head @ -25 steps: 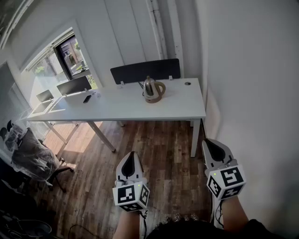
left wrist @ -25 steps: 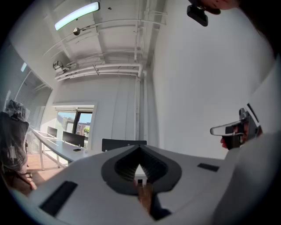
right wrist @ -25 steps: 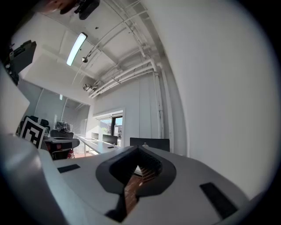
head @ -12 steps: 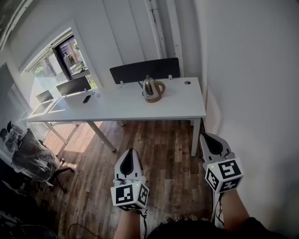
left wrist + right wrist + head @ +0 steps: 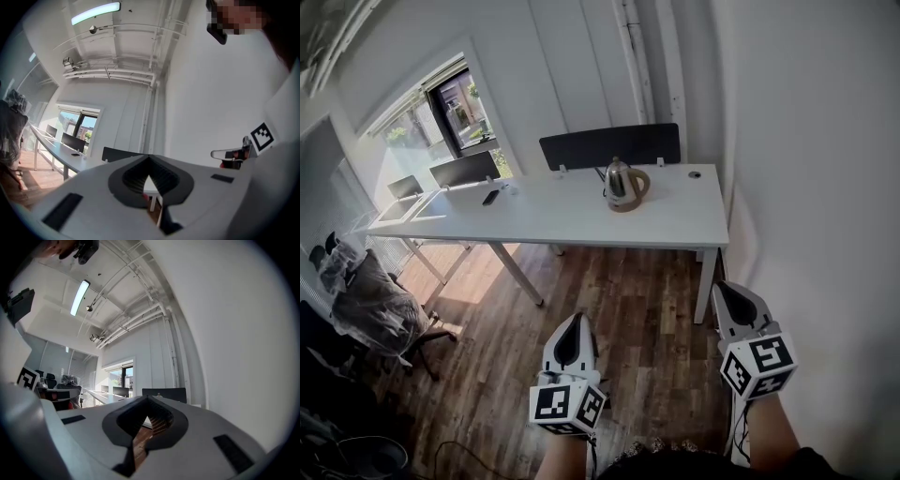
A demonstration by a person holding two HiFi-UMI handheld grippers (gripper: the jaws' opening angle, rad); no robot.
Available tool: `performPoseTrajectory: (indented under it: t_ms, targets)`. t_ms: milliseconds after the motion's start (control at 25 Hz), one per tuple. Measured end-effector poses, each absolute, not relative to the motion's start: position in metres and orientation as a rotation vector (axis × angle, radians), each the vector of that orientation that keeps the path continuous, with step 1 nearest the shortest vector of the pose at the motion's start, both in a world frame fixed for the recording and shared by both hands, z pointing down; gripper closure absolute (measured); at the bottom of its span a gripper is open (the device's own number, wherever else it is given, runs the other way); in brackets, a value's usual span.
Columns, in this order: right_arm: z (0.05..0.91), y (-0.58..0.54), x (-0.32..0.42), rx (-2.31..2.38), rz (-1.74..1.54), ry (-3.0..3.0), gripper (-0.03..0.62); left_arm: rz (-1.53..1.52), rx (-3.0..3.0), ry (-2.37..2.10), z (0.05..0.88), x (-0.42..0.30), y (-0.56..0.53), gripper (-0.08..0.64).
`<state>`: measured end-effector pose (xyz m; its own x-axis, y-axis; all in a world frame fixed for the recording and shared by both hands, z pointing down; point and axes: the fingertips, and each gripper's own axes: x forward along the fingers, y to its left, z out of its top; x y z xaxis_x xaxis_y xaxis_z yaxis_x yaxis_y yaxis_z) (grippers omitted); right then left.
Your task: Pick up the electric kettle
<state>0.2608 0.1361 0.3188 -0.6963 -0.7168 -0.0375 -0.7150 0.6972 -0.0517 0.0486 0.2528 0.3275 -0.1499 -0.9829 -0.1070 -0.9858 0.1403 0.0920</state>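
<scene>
Electric kettle [image 5: 625, 183]: rounded body of polished metal with a tan looped handle and matching base; stands upright on the far right part of the desk, just in front of the partition.
Desk [image 5: 534, 225]: long, smooth white top on slanted white legs; a round cable grommet [image 5: 694, 173] near its right rear corner; a small dark object [image 5: 490, 197] lies further left, too small to identify.
Partition [image 5: 609, 147]: flat, dark, matte panel along the desk's rear edge.
Monitor [image 5: 464, 171]: dark screen at the far left, by the window.
Floor [image 5: 628, 300]: brown wood planks, visibly grained.
Left gripper [image 5: 574, 323]: grey tapered shell with a black ribbed hollow; marker cube [image 5: 565, 406] at its rear; jaws closed tip to tip, nothing between them.
Right gripper [image 5: 727, 289]: same build, with its own marker cube [image 5: 758, 366]; jaws likewise pressed together and empty.
Relation: both grippers hang low over the floor on the near side of the desk, well apart from the kettle, which sits beyond and between their lines, nearer the right one.
</scene>
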Motion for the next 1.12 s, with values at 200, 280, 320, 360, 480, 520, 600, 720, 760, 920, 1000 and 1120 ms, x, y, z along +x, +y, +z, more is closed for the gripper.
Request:
performPoseTrajectory:
  t_ms: [200, 280, 320, 360, 480, 520, 600, 720, 760, 920, 1000, 1120]
  targets:
    - [0.32, 0.129, 0.26, -1.17, -0.049, 2.853, 0.588, 0.288, -2.056, 2.325, 0.324, 0.053, 0.248, 0.558]
    - [0.321, 0.125, 0.26, -1.169, -0.036, 2.862, 0.588, 0.281, -2.059, 2.321, 0.323, 0.054, 0.244, 0.558]
    - [0.322, 0.123, 0.261, -1.17, -0.034, 2.864, 0.588, 0.268, -2.052, 2.322, 0.323, 0.054, 0.242, 0.558]
    - [0.323, 0.121, 0.261, -1.171, -0.039, 2.865, 0.588, 0.252, -2.041, 2.325, 0.323, 0.054, 0.242, 0.558]
    - [0.328, 0.115, 0.26, -1.169, -0.068, 2.862, 0.588, 0.222, -2.026, 2.335, 0.326, 0.051, 0.243, 0.558]
    - [0.329, 0.114, 0.259, -1.161, -0.077, 2.861, 0.588, 0.217, -2.03, 2.338, 0.327, 0.05, 0.243, 0.558]
    - [0.331, 0.11, 0.253, -1.135, -0.097, 2.858, 0.588, 0.214, -2.04, 2.35, 0.332, 0.043, 0.24, 0.558]
    - [0.332, 0.102, 0.239, -1.123, -0.095, 2.854, 0.588, 0.233, -2.039, 2.364, 0.333, 0.029, 0.231, 0.558]
    - [0.332, 0.098, 0.234, -1.126, -0.084, 2.855, 0.588, 0.231, -2.034, 2.363, 0.332, 0.023, 0.227, 0.558]
    - [0.332, 0.078, 0.214, -1.156, -0.08, 2.841, 0.588, 0.171, -2.038, 2.335, 0.332, 0.003, 0.204, 0.558]
    - [0.333, 0.064, 0.203, -1.183, -0.091, 2.829, 0.588, 0.166, -2.054, 2.324, 0.332, -0.011, 0.189, 0.558]
    - [0.332, 0.045, 0.181, -1.207, -0.09, 2.819, 0.588, 0.175, -2.072, 2.319, 0.332, -0.038, 0.166, 0.558]
